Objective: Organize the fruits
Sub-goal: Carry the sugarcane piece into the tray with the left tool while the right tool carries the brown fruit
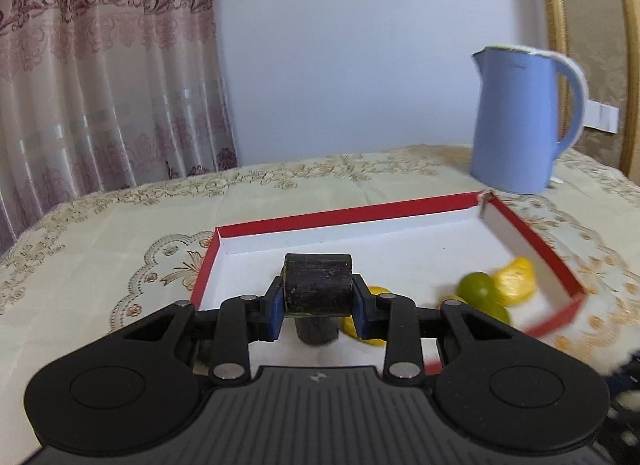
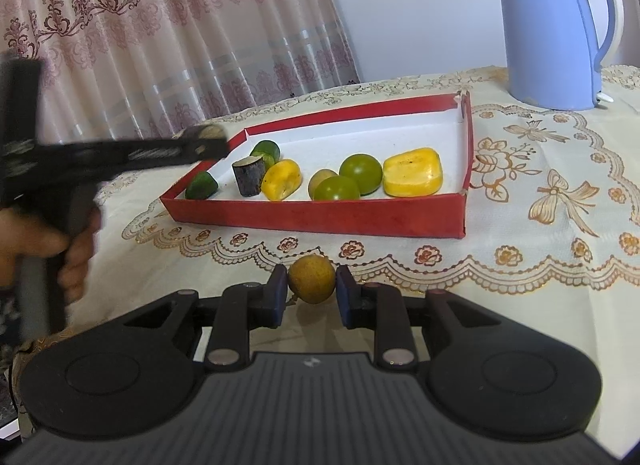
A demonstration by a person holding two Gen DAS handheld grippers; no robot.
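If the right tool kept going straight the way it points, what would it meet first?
Probably the near wall of the red box. The right tool, shut on a small brown fruit, points at it across bare tablecloth; depth is uncertain.

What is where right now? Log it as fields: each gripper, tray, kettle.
left gripper: shut on dark chunk, over red tray
right gripper: shut on round brown fruit, in front of the tray
tray contents: green fruits, yellow pieces, second dark chunk
kettle: blue, upright, behind the tray
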